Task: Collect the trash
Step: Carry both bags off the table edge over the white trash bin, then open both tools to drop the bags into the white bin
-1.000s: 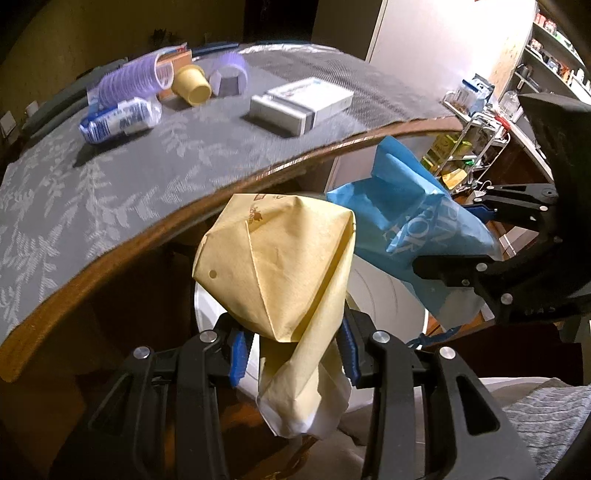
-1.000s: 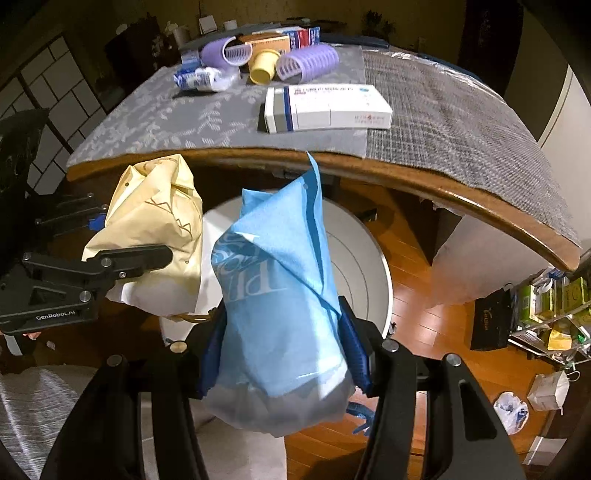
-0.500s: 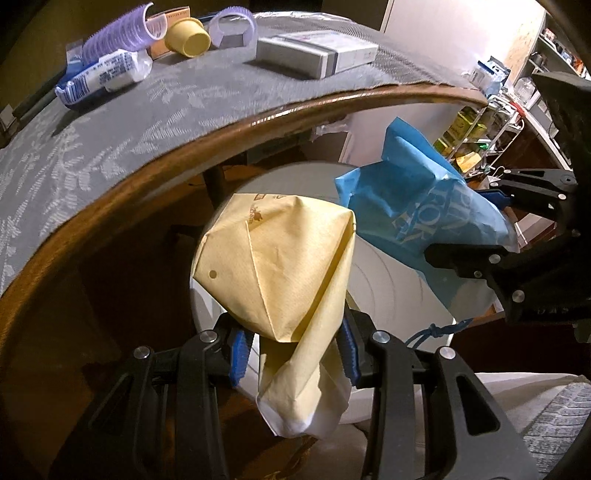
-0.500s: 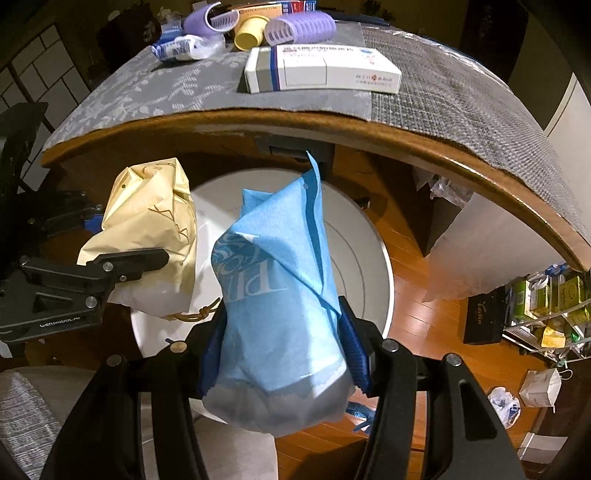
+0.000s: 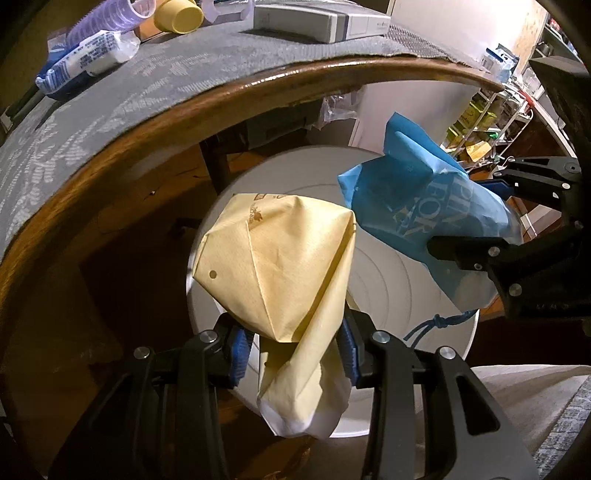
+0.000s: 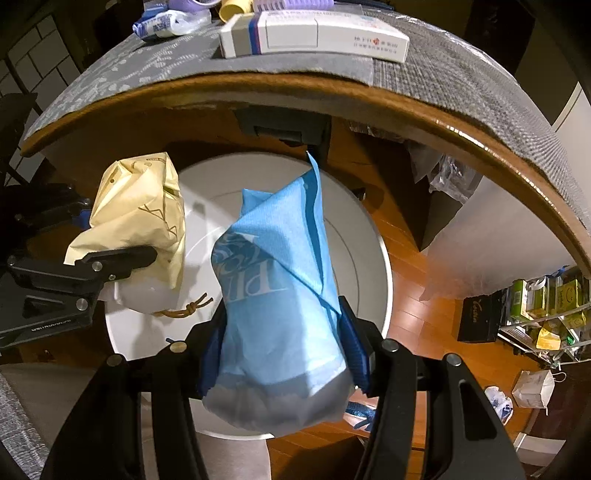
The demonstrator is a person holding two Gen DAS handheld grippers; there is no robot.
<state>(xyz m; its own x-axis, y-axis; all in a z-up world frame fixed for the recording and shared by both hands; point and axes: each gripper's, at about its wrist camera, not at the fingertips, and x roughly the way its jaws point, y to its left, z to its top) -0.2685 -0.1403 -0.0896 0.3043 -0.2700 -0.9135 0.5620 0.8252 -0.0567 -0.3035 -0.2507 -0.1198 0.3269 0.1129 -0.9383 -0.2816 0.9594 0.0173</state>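
My left gripper [image 5: 293,350] is shut on a crumpled yellow paper bag [image 5: 280,266]; it also shows in the right wrist view [image 6: 142,221]. My right gripper [image 6: 282,343] is shut on a crumpled blue bag [image 6: 280,280] with white lettering, also seen in the left wrist view [image 5: 424,206]. Both bags hang side by side above a round white trash bin with its lid on [image 6: 362,243], which stands on the floor below the table edge; it shows in the left wrist view too [image 5: 391,291].
A wooden-edged table [image 6: 369,88] with a grey cloth is above and ahead. On it lie a white medicine box [image 6: 314,37], a yellow cup [image 5: 173,16], purple curlers [image 5: 107,22] and a tissue pack [image 5: 88,61]. Wooden floor and a cluttered wire shelf [image 6: 546,310] are to the right.
Both grippers have dropped below the table edge with their bags. The white bin now fills the view beneath them and the tabletop has moved up out of frame.
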